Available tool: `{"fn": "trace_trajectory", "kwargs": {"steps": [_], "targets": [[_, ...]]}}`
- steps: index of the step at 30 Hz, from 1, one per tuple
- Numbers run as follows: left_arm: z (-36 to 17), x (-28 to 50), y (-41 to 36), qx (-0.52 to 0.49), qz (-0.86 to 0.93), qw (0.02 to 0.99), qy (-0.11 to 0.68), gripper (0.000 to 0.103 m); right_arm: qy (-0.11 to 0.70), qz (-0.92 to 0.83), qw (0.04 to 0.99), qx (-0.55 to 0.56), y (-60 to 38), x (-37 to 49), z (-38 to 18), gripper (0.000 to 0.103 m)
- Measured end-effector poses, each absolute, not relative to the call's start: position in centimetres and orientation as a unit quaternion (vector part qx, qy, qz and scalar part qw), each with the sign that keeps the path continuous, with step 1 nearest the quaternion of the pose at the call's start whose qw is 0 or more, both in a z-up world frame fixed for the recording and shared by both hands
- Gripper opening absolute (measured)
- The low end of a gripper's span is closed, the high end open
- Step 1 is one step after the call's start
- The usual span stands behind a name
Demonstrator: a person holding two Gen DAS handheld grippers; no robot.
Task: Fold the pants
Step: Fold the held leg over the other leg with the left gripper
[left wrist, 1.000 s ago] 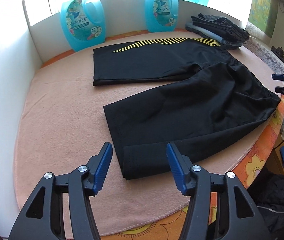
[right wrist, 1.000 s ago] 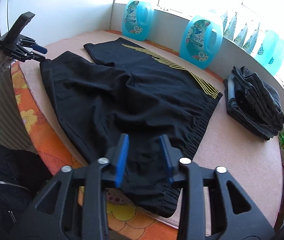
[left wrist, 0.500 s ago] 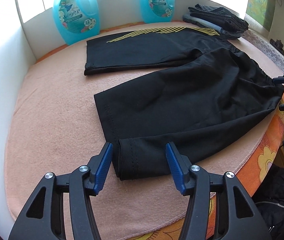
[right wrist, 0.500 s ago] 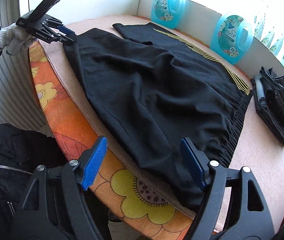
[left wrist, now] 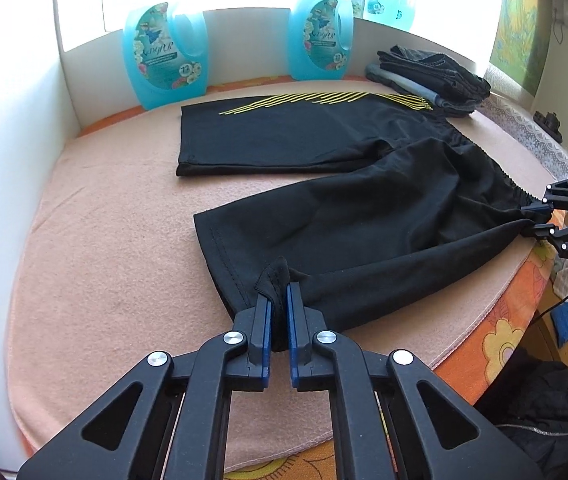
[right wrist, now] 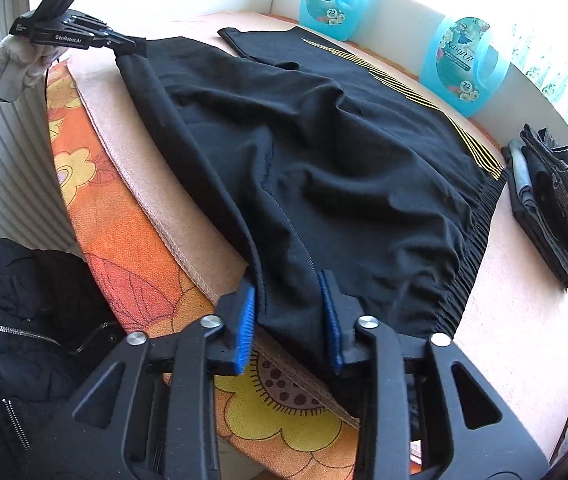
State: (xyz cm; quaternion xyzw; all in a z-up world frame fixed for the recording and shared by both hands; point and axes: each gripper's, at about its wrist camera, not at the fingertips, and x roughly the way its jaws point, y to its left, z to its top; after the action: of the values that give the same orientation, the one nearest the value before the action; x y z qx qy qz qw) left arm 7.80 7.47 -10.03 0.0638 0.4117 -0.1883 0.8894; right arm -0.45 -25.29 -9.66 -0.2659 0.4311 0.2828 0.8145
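Note:
Black shorts with yellow stripes (left wrist: 324, 184) lie spread on a pink blanket (left wrist: 103, 240); they also show in the right wrist view (right wrist: 324, 152). My left gripper (left wrist: 279, 312) is shut on the hem corner of the near leg, with cloth bunched between the pads. It also shows at the upper left of the right wrist view (right wrist: 123, 46), held by a gloved hand. My right gripper (right wrist: 290, 312) straddles the near waistband corner, its jaws partly closed with a gap and cloth between them. In the left wrist view it sits at the right edge (left wrist: 534, 222), at the waistband corner.
Two blue detergent bottles (left wrist: 163, 60) (left wrist: 320, 36) stand against the white back wall. A stack of folded dark clothes (left wrist: 432, 76) lies at the back right. An orange flowered cloth (right wrist: 123, 240) hangs over the table's near edge. A black jacket (right wrist: 15, 320) lies below.
My left gripper has closed on the near leg's hem and lifted a bunch of it. My right gripper has narrowed from wide open around the waistband corner.

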Motion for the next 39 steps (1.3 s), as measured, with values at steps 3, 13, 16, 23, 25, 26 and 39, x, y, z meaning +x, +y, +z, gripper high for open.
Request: {"fn": "trace_trajectory", "kwargs": {"steps": [3, 13, 16, 23, 25, 26, 39], "targets": [[-9.4, 7.7, 7.7, 0.057, -0.188, 0.894, 0.403, 0.005, 0.424, 0.271, 0.819, -0.275, -25.0, -0.3, -9.5, 0.012], [-6.6, 9.1, 8.3, 0.018, -0.185, 0.914, 0.36, 0.005, 0.368, 0.194, 0.859, -0.3, -24.1, 2.2, -5.4, 0.007], [-5.0, 10.2, 8.0, 0.027, -0.182, 0.922, 0.339, 0.005, 0.344, 0.174, 0.87, -0.308, -23.9, 3.6, -3.5, 0.006], [-2.1, 14.0, 7.7, 0.034, -0.168, 0.938, 0.302, 0.005, 0.3, 0.146, 0.883, -0.331, -23.0, 8.0, 0.0, 0.004], [-1.6, 15.4, 7.6, 0.036, -0.157, 0.942, 0.294, 0.004, 0.295, 0.143, 0.884, -0.332, -22.7, 9.8, 0.9, 0.004], [-1.4, 16.2, 7.6, 0.036, -0.15, 0.944, 0.291, 0.003, 0.294, 0.147, 0.884, -0.331, -22.6, 10.6, 1.3, 0.004], [-5.0, 19.7, 7.7, 0.036, -0.17, 0.925, 0.337, 0.003, 0.434, 0.314, 0.81, -0.239, -24.4, 8.3, -4.8, 0.053]]}}
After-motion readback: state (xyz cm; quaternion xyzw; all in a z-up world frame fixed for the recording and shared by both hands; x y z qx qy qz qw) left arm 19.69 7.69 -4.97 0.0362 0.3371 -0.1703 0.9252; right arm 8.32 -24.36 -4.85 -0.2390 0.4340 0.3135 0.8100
